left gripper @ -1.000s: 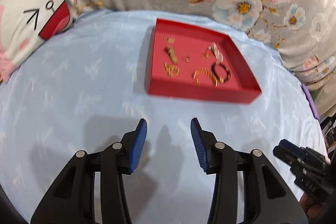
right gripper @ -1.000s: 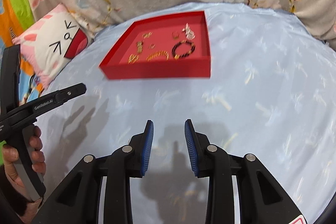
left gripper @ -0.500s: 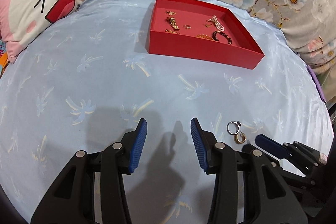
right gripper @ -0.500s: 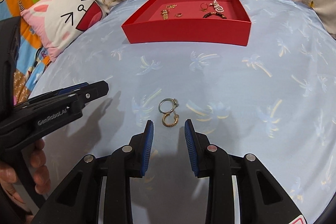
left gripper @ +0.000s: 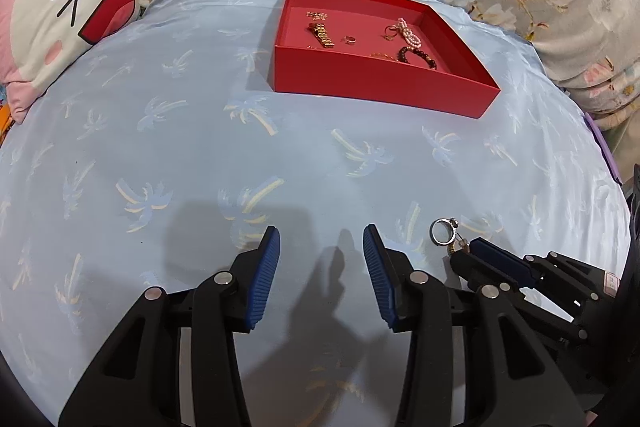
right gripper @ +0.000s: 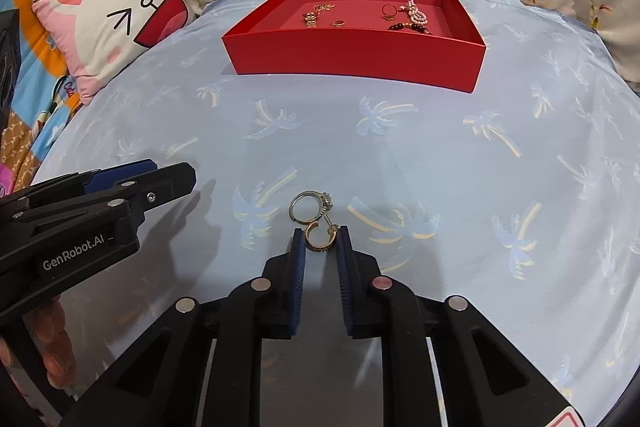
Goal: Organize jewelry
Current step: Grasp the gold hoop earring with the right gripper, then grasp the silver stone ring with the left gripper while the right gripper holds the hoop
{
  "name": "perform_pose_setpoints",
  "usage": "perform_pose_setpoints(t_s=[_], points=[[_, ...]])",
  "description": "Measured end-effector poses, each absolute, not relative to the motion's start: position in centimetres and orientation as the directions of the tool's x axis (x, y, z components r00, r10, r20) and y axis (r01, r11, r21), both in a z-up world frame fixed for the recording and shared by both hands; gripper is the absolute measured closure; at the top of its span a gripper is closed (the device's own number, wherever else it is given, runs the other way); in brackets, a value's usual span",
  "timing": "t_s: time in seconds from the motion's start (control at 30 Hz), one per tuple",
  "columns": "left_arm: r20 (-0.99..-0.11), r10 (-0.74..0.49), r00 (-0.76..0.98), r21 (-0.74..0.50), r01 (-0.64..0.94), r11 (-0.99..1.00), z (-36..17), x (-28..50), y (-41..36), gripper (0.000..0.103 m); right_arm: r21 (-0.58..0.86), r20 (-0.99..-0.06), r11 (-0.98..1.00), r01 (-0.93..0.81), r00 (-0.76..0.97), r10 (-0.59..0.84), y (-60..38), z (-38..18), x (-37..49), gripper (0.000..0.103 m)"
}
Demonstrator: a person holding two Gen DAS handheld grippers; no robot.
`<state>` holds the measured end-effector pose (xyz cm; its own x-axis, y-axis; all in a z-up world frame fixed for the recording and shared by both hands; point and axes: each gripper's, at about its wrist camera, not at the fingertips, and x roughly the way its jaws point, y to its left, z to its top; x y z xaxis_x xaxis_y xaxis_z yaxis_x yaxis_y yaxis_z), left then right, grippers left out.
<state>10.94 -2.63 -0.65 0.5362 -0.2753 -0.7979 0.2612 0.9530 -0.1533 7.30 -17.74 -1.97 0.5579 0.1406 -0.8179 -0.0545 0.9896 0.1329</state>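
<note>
While my right gripper has just been closing around the gold earring on the sheet, touching the ring, I'd squeeze fully, then lift straight toward the tray; left gripper hangs open, empty.

Two wrist fisheyes, both angled down, close over the bed.
Both share the red tray (far side).
</note>
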Motion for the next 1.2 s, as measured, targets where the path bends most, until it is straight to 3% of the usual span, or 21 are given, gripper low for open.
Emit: perform_pose_setpoints(t_s=[0.4,0.57,0.9,1.07,1.2], points=[[-0.795,-0.334,0.506,-0.160,0.356,0.921,-0.3,10.4,-5.9,0.061,0.172,-0.805,0.985,0.018,0.578,0.130,-21.1,-0.7,6.1,0.089],[-0.800,-0.361,0.478,-0.166,0.403,0.900,-0.8,10.3,-8.1,0.057,0.183,-0.802,0.980,0.074,0.588,0.106,-23.6,-0.1,5.5,0.089],[-0.809,-0.343,0.478,-0.110,0.449,0.887,-2.0,10.7,-11.3,0.056,0.199,-0.795,0.976,0.093,0.598,0.105,-24.6,0.2,5.3,0.089],[-0.805,-0.325,0.496,-0.080,0.452,0.888,-2.1,10.7,-11.8,0.057,0.205,-0.795,0.974,0.096,0.597,0.109,-24.7,0.1,5.3,0.089],[-0.803,-0.308,0.511,-0.050,0.457,0.888,-2.1,10.7,-12.1,0.065,0.210,-0.796,0.973,0.100,0.595,0.110,-24.9,0.1,5.2,0.089]])
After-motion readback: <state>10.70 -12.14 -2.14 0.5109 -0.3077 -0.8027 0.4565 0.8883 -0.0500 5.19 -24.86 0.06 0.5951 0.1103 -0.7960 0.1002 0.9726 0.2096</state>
